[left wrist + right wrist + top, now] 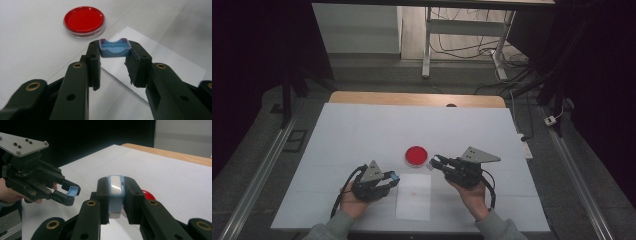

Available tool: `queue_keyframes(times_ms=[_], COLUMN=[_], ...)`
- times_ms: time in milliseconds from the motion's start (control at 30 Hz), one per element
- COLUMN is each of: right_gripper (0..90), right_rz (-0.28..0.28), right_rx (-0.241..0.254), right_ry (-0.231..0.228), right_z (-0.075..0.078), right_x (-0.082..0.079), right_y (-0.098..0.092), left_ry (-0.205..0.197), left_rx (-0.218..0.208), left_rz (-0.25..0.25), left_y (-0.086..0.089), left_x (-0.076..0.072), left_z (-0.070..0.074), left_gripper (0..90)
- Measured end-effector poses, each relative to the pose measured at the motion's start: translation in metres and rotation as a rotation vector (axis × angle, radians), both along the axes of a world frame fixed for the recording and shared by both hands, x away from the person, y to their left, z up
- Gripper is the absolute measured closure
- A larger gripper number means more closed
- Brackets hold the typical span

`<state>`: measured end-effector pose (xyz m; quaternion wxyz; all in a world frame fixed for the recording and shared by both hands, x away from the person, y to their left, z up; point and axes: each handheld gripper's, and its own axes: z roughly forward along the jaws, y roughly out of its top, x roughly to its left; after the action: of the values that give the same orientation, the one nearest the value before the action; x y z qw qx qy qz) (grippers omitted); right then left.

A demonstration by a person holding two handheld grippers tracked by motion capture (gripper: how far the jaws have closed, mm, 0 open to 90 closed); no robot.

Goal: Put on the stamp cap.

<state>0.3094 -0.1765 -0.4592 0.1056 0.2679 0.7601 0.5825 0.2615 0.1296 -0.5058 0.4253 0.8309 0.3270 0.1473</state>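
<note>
Blue plastic is sitting in both grips. The left gripper (113, 63), low and left of centre in the high view, is clamping a small blue cap (114, 48) between its jaw tips, hollow side turned up in the left gripper view. The right gripper (117, 202), low and right of centre in the high view, is squeezing a light blue stamp body (116, 195) upright between its jaws, pale top face showing in the right gripper view.

From the right gripper view the cap is lying to the left of the stamp body, well apart, its open mouth pointing roughly toward it; joining or parting them probably turns on lining that mouth up with the body's long axis. Both hands are about equally near the white paper sheet (413, 196) lying between them.

A red round dish (416, 155) is resting just beyond the sheet, nearer the right gripper. The white table cover (362, 130) is offering plenty of open room toward the upper half of the high view.
</note>
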Motion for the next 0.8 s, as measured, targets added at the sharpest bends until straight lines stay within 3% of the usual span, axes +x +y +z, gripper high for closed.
queue_keyframes(times_ms=[800], right_gripper=[75.0], right_rz=[0.009], right_rx=[0.000], right_ry=[0.001], right_z=[-0.001], right_x=[-0.001], right_y=[0.003], left_ry=[-0.005], left_rx=[0.006], left_rz=[-0.053], left_y=[-0.033], left_x=[0.010], left_z=[0.000], left_gripper=[65.3])
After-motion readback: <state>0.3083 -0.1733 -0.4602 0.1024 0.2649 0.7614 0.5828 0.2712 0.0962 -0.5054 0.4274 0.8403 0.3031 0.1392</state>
